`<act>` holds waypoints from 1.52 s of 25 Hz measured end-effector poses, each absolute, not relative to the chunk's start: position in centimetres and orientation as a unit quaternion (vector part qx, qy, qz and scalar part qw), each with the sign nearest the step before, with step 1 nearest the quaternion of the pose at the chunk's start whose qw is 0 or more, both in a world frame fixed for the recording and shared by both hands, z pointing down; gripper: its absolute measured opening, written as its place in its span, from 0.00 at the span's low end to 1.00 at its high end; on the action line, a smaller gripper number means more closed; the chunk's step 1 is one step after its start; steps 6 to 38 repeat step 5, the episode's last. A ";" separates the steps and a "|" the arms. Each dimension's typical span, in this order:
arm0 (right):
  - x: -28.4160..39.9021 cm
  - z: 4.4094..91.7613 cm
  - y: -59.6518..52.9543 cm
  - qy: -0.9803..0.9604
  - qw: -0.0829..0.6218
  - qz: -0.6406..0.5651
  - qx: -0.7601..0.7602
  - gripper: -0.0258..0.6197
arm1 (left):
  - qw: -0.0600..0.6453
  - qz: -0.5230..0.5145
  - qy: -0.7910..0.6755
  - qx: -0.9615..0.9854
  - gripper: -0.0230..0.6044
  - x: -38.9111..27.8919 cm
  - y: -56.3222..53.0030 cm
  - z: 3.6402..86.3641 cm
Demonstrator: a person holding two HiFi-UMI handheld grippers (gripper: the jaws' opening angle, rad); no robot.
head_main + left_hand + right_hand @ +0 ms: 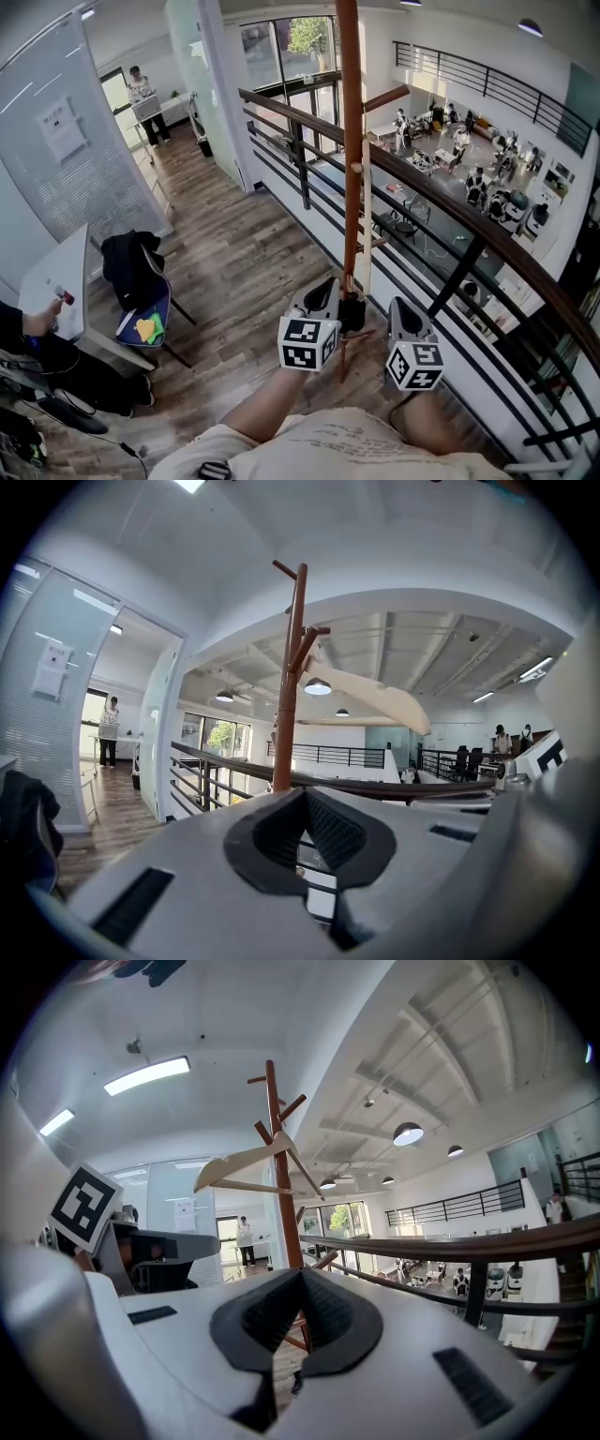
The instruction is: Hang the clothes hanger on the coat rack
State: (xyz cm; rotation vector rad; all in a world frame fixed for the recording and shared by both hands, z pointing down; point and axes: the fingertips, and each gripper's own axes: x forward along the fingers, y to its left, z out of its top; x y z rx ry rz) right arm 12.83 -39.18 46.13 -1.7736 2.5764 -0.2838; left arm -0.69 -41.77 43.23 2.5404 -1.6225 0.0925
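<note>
The brown wooden coat rack (351,141) stands right in front of me by the railing. A pale wooden clothes hanger (365,239) hangs on one of its pegs, free of both grippers. In the left gripper view the hanger (375,692) hangs to the right of the rack pole (289,686). In the right gripper view the hanger (251,1161) spreads across the pole (280,1166), mostly to its left. My left gripper (323,298) and right gripper (403,317) are low on either side of the rack's base. Each one is shut with nothing between its jaws (305,797) (300,1277).
A dark handrail with black bars (441,202) runs diagonally just behind the rack, with a lower floor and several people beyond it. A chair with a black jacket (136,272) and a white table (52,281) stand to the left. A person (142,101) stands far off.
</note>
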 end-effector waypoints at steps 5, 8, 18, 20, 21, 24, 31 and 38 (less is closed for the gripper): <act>12.5 46.3 -38.3 0.819 0.002 -0.090 -0.566 0.04 | 0.062 0.033 -0.535 0.842 0.04 -0.8 -40.8 43.4; 12.5 46.3 -38.3 0.819 0.002 -0.090 -0.566 0.04 | 0.062 0.033 -0.535 0.842 0.04 -0.8 -40.8 43.4; 12.5 46.3 -38.3 0.819 0.002 -0.090 -0.566 0.04 | 0.062 0.033 -0.535 0.842 0.04 -0.8 -40.8 43.4; 12.5 46.3 -38.3 0.819 0.002 -0.090 -0.566 0.04 | 0.062 0.033 -0.535 0.842 0.04 -0.8 -40.8 43.4; 12.5 46.3 -38.3 0.819 0.002 -0.090 -0.566 0.04 | 0.062 0.033 -0.535 0.842 0.04 -0.8 -40.8 43.4; 12.5 46.3 -38.3 0.819 0.002 -0.090 -0.566 0.04 | 0.062 0.033 -0.535 0.842 0.04 -0.8 -40.8 43.4; 12.5 46.3 -38.3 0.819 0.002 -0.090 -0.566 0.04 | 0.062 0.033 -0.535 0.842 0.04 -0.8 -40.8 43.4; 12.5 46.3 -38.3 0.819 0.002 -0.090 -0.566 0.04 | 0.062 0.033 -0.535 0.842 0.04 -0.8 -40.8 43.4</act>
